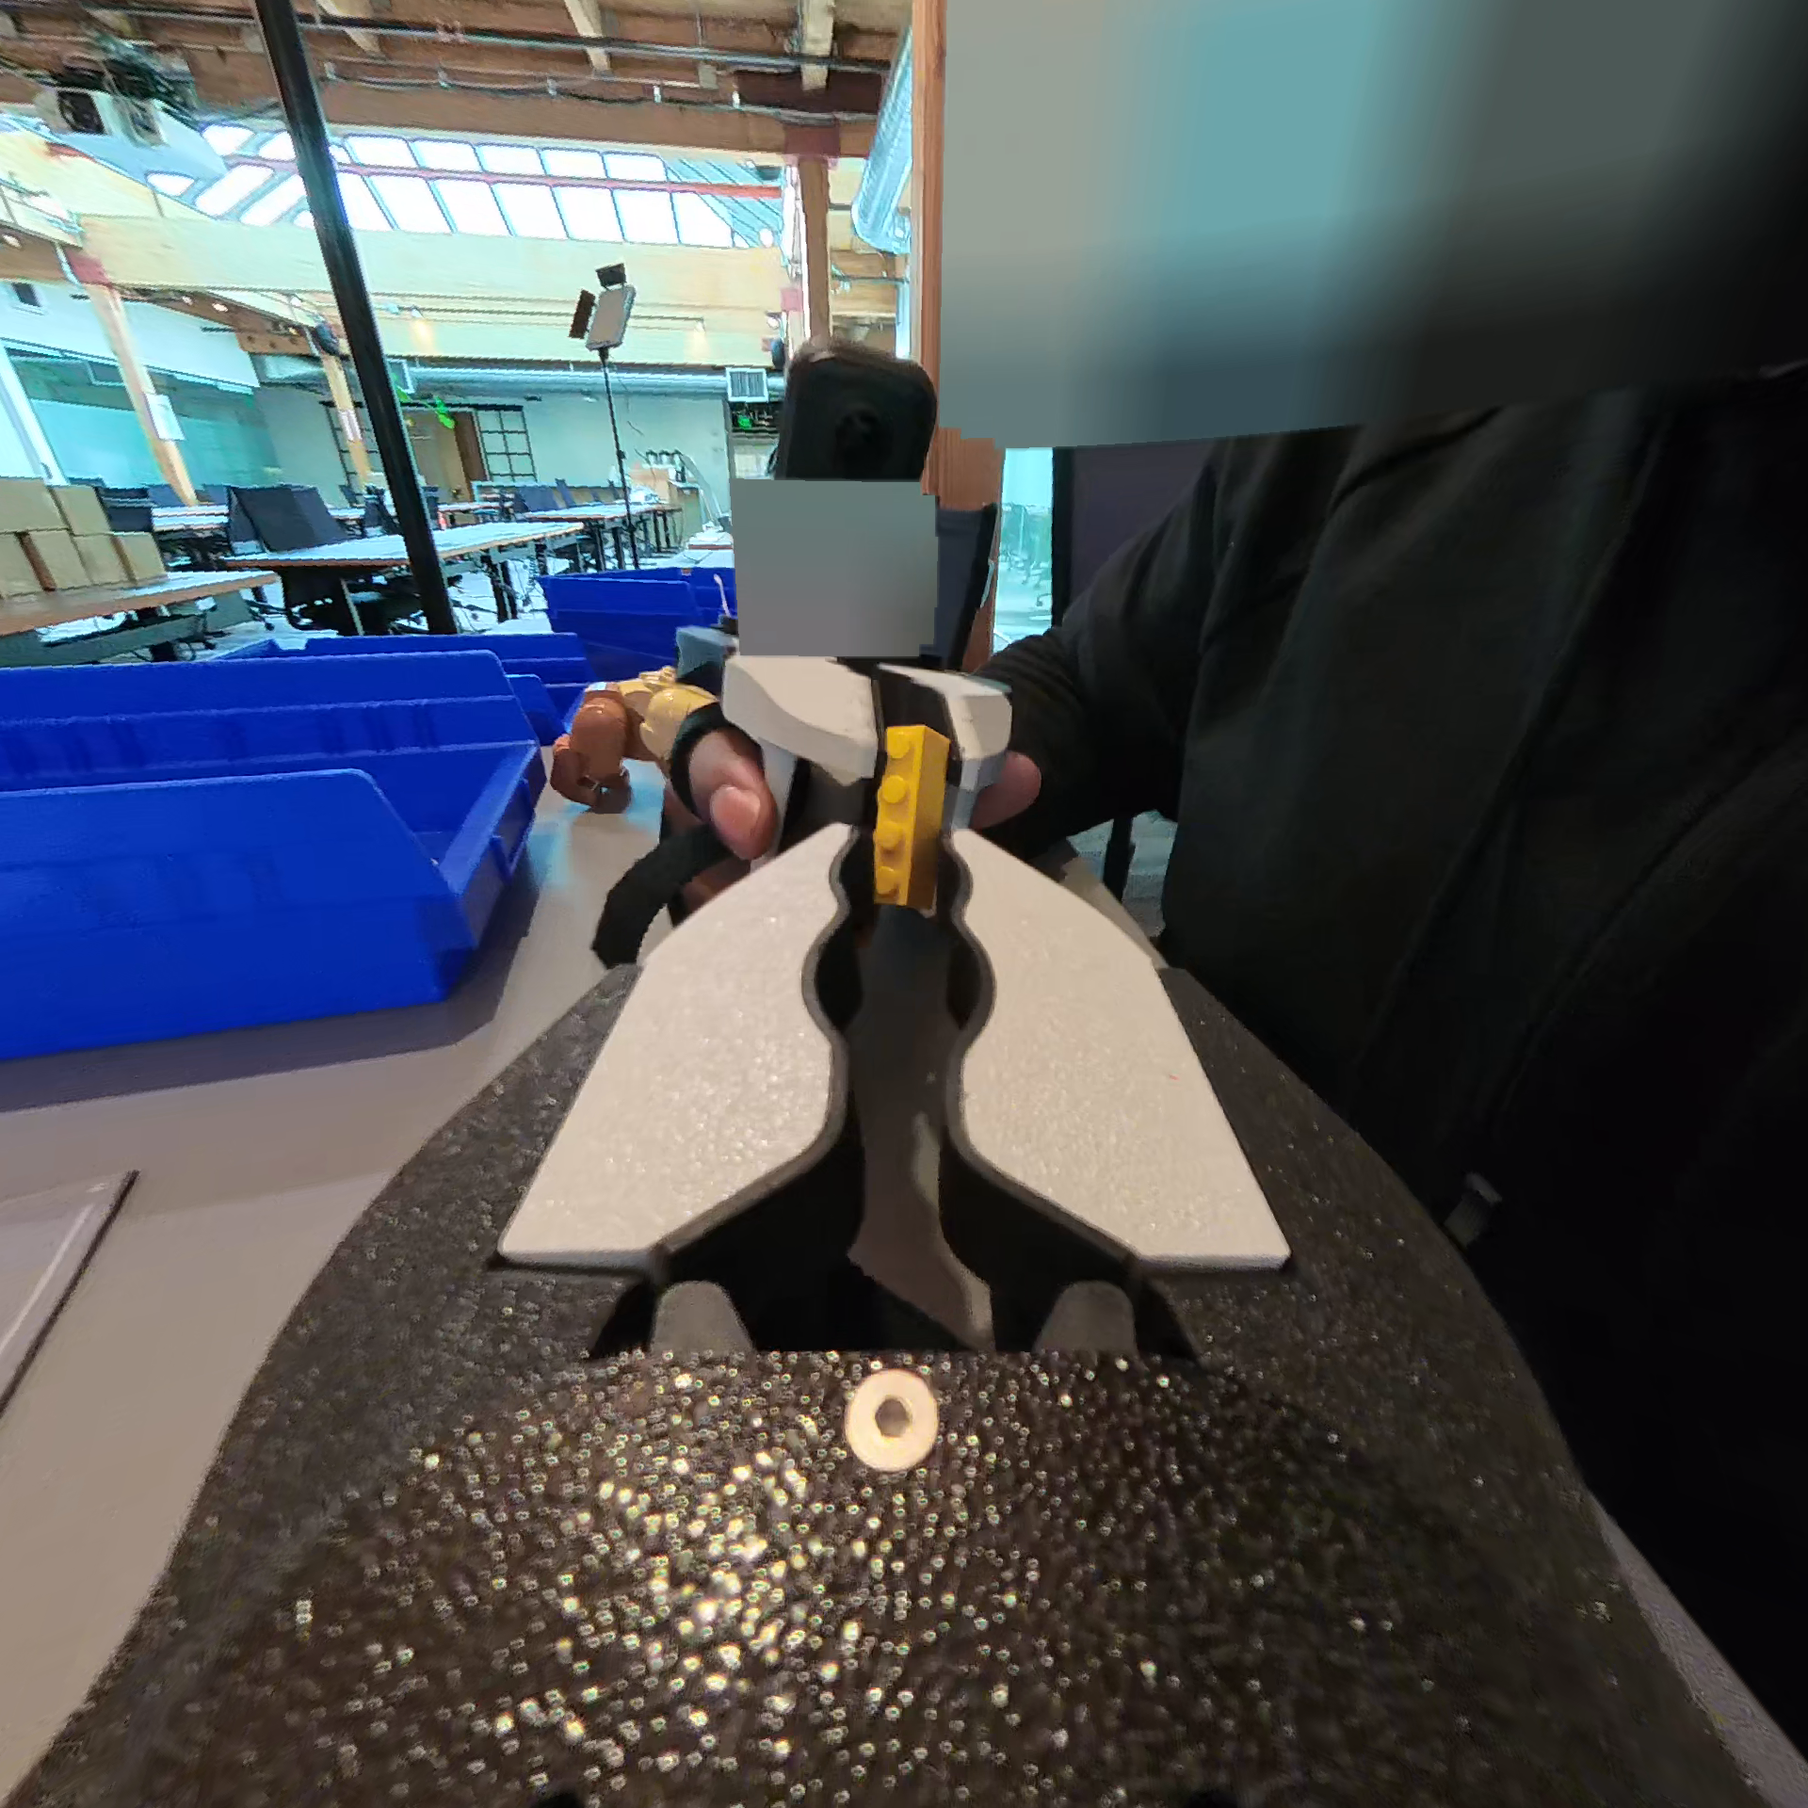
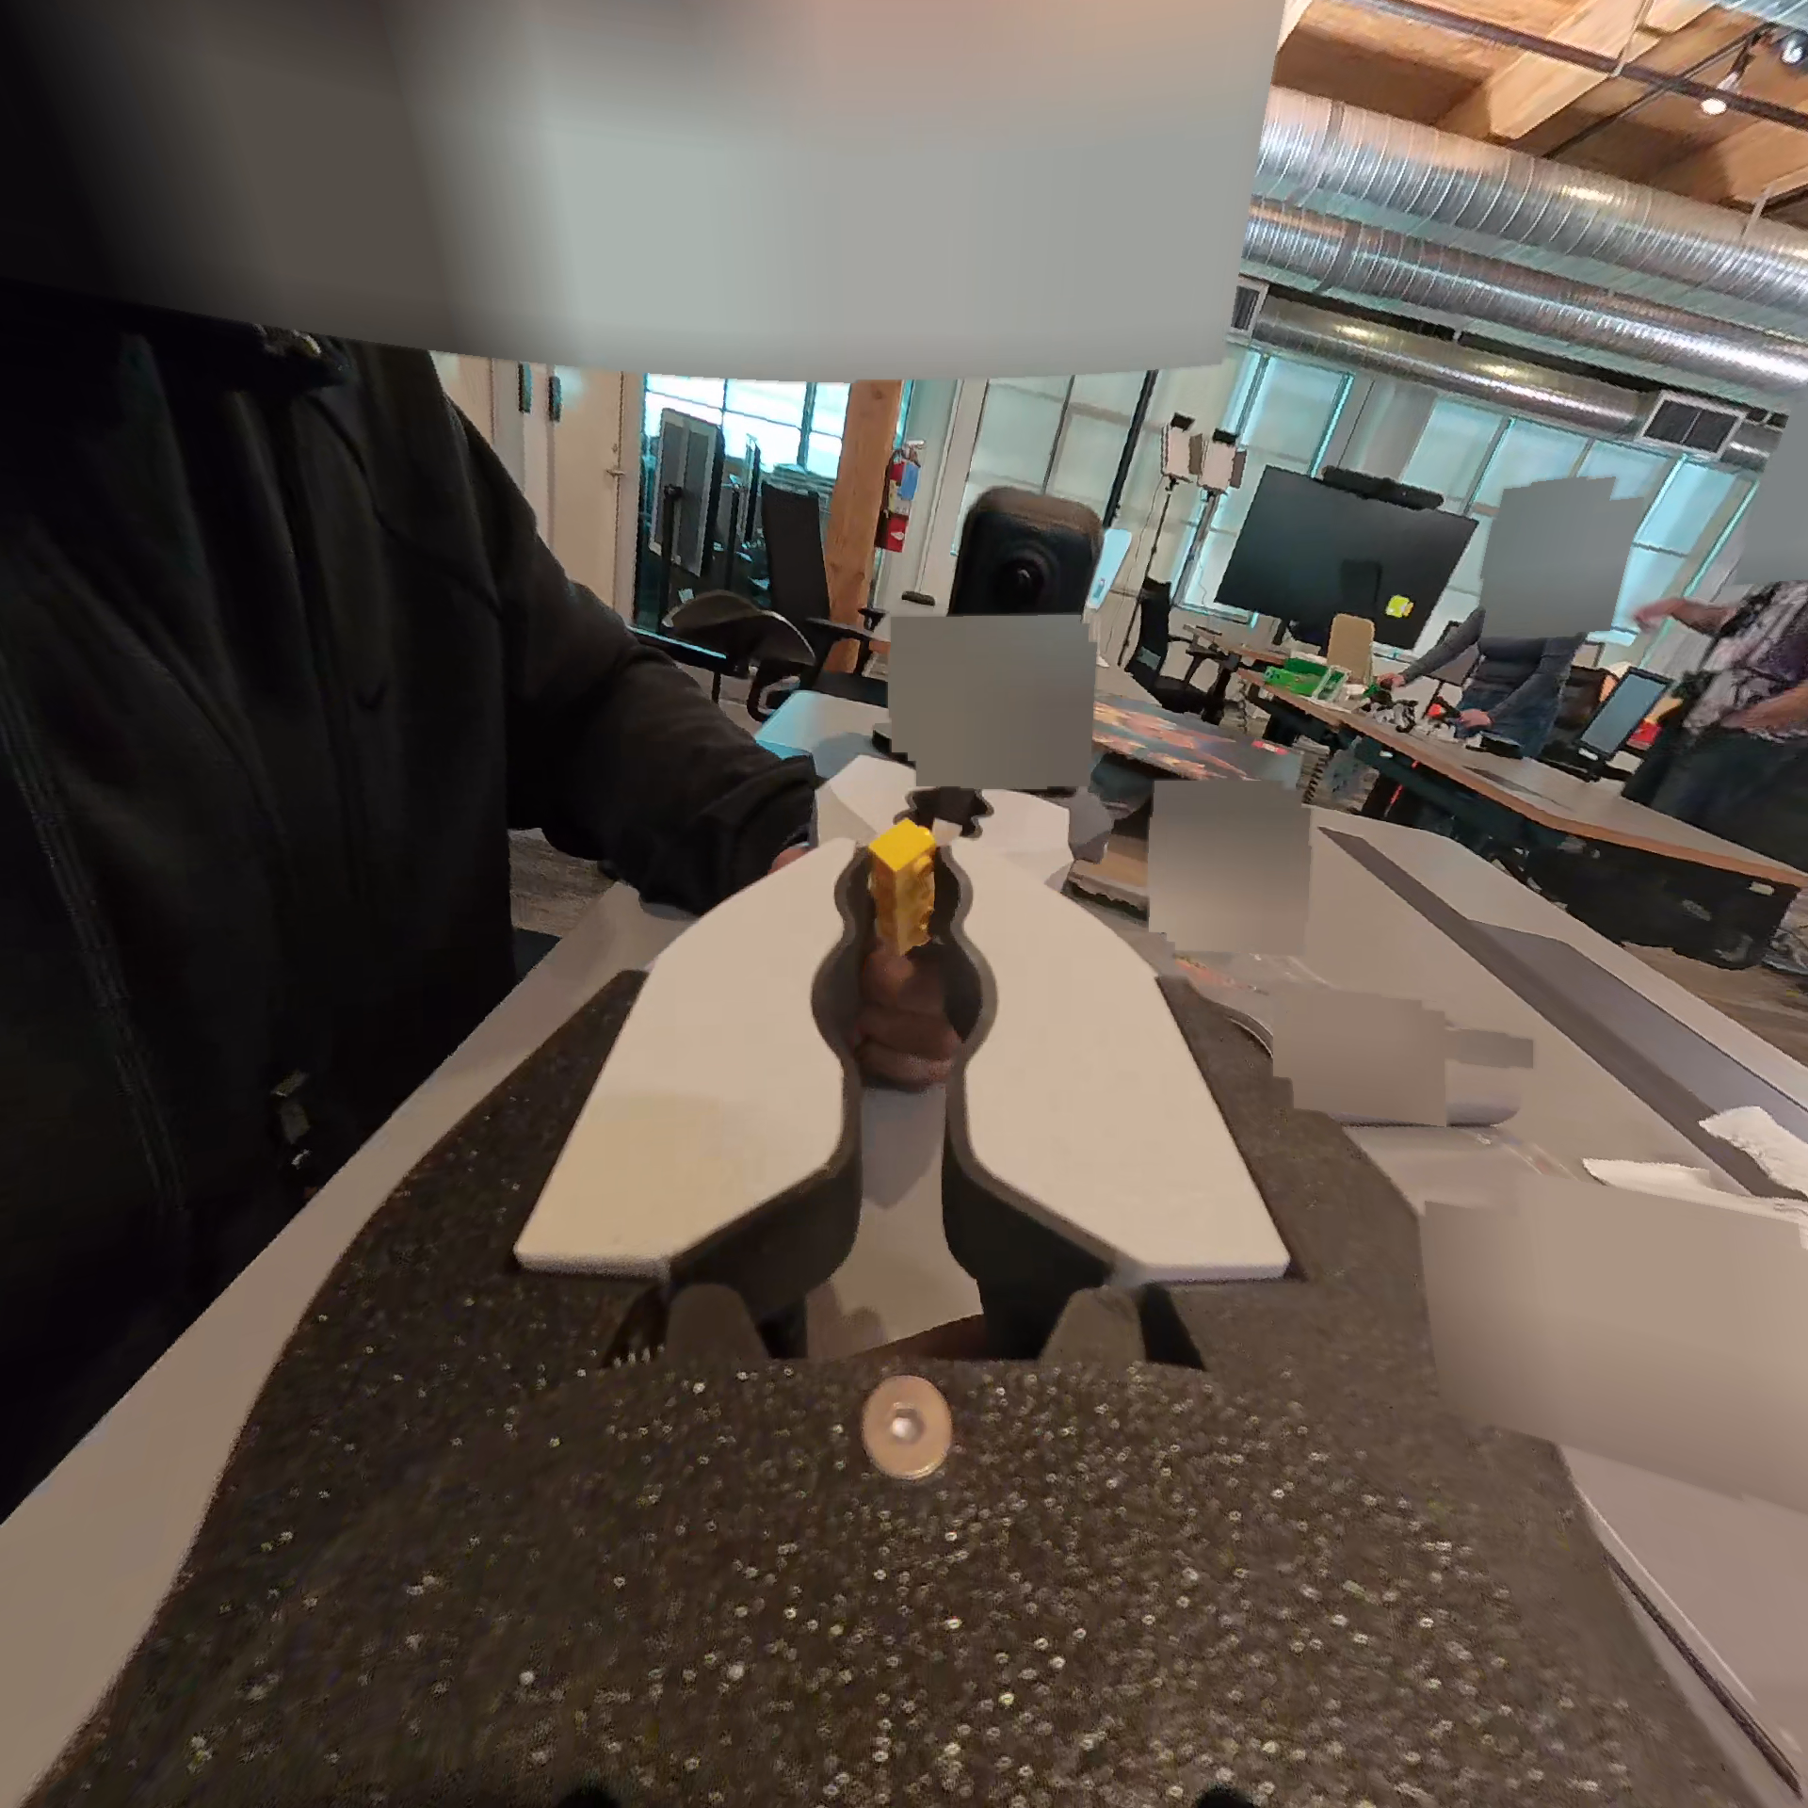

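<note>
Left wrist view, nearest: own tongs, the left tongs (image 1: 905, 871), closed around the lower end of a yellow studded brick (image 1: 910, 817), pads against both of its sides. Brick upright in the air above the grey counter (image 1: 245, 1125), four studs facing left. Just beyond, the right tongs (image 1: 915, 753) pointing back at the camera, clamped on the upper end of the same brick, a gloved hand (image 1: 729, 783) wrapped round their base. Brick thus pinched from both ends, bridging the two pairs of tongs.

Only here: blue bins (image 1: 245, 812) in rows on the counter at left, a brown and tan toy figure (image 1: 626, 734) lying past them, a black pole (image 1: 342, 293) rising behind, rows of desks farther off.

Right wrist view, nearest: the right tongs (image 2: 905, 905) shut on the brick (image 2: 902, 885), seen end-on, studs hard to make out. A blurred brown shape (image 2: 905, 1027) below the brick, between the finger bases; cannot tell what. Beyond, the left tongs (image 2: 944, 827) mostly hidden behind the brick, grip not readable from this side.

Only here: a black sleeve (image 2: 636, 744) reaching in from the left, white paper scraps (image 2: 1751, 1145) on the counter at right, a dark monitor (image 2: 1340, 548) and two standing people (image 2: 1526, 675) at a far desk.
</note>
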{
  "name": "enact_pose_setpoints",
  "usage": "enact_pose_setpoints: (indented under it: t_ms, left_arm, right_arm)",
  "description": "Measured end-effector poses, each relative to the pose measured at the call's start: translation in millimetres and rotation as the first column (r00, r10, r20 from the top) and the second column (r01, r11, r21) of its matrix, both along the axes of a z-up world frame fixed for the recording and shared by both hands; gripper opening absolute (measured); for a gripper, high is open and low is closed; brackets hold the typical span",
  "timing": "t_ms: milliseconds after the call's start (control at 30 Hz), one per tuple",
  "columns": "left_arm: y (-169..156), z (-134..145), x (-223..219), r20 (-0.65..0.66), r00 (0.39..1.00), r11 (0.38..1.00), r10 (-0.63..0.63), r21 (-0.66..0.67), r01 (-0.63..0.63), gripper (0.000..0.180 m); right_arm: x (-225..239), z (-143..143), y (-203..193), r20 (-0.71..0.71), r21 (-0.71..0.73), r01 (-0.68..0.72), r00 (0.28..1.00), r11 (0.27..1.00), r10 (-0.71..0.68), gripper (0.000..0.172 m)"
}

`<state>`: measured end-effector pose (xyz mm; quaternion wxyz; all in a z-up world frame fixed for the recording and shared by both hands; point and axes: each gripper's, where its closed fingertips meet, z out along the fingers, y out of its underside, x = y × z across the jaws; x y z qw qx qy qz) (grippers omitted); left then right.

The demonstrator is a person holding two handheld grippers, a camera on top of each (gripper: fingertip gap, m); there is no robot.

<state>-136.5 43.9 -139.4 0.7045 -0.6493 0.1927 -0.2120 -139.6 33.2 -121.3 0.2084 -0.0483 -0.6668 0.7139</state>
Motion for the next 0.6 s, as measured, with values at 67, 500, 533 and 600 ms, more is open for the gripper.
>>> enact_pose_setpoints:
  t_ms: [67,500,533,600]
  left_arm:
    - [1,-4,-5,-0.045,0.998,0.999,0.035,-0.01,-0.036,0.011]
    - [9,-14,-61,-0.23,0.896,0.921,0.38,0.01,-0.389,0.012]
    - [9,-15,-62,-0.236,0.891,0.918,0.389,0.012,-0.397,0.012]
    - [9,-17,-66,-0.245,0.882,0.91,0.403,0.011,-0.414,0.012]
  right_arm:
    - [-5,-5,2,0.004,0.036,0.038,0.999,0.999,-0.038,0.013]
    - [-29,-10,31,-0.13,0.146,0.333,0.94,0.932,-0.316,0.014]
    - [-29,-7,33,-0.152,0.133,0.354,0.93,0.926,-0.334,0.011]
    - [-34,-4,39,-0.178,0.113,0.409,0.905,0.906,-0.386,0.006]
